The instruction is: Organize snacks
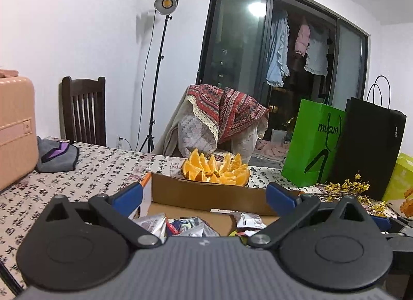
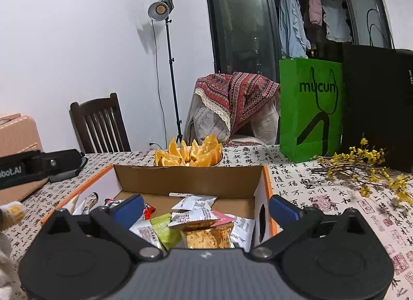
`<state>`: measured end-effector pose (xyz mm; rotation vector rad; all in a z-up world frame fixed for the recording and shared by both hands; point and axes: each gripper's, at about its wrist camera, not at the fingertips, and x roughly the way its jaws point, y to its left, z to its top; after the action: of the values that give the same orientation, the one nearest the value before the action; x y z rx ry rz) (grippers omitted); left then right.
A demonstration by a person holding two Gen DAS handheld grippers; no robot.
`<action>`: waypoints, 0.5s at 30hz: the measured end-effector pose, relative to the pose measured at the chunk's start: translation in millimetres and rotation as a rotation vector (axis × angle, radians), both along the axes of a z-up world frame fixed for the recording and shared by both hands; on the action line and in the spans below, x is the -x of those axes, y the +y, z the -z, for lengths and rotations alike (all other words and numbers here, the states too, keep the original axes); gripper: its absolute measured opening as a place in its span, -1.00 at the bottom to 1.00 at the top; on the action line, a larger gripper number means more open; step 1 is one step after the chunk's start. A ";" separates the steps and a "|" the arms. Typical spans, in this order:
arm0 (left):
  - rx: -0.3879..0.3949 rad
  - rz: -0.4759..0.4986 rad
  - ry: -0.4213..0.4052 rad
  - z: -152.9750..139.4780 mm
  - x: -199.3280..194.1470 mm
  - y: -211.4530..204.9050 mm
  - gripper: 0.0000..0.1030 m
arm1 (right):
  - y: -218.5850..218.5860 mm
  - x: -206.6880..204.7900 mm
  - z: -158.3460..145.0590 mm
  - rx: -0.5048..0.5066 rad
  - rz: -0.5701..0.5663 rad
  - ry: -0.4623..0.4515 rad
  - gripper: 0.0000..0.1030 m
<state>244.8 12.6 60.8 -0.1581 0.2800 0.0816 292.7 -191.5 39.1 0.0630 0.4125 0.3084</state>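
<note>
Both tools (image 1: 204,196) (image 2: 206,209) hover spread above the box's (image 2: 185,178) snacks (image 2: 196,222).

My left tool (image 1: 204,196) hides the near half of the cardboard box (image 1: 206,192), so I see only scraps of the snack packets (image 1: 180,225) inside. The print on those packets is too small to read. The pink suitcase (image 1: 14,129) is cut off by the left edge.

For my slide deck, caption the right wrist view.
Open right gripper above wrapped snacks in the orange-edged cardboard box.
</note>
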 end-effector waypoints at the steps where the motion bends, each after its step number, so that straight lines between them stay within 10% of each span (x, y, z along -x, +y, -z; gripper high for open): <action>1: -0.001 -0.001 0.001 -1.1 4.1 0.4 1.00 | -1.0 3.9 -0.7 -0.002 0.000 0.001 1.00; 15: -0.016 -0.023 -0.020 -11.6 82.8 1.2 1.00 | -13.3 74.5 -16.4 -0.039 -0.006 -0.040 1.00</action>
<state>162.0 13.9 72.5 -0.1465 0.2577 0.1049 218.3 -204.9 55.5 0.0939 0.3669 0.3235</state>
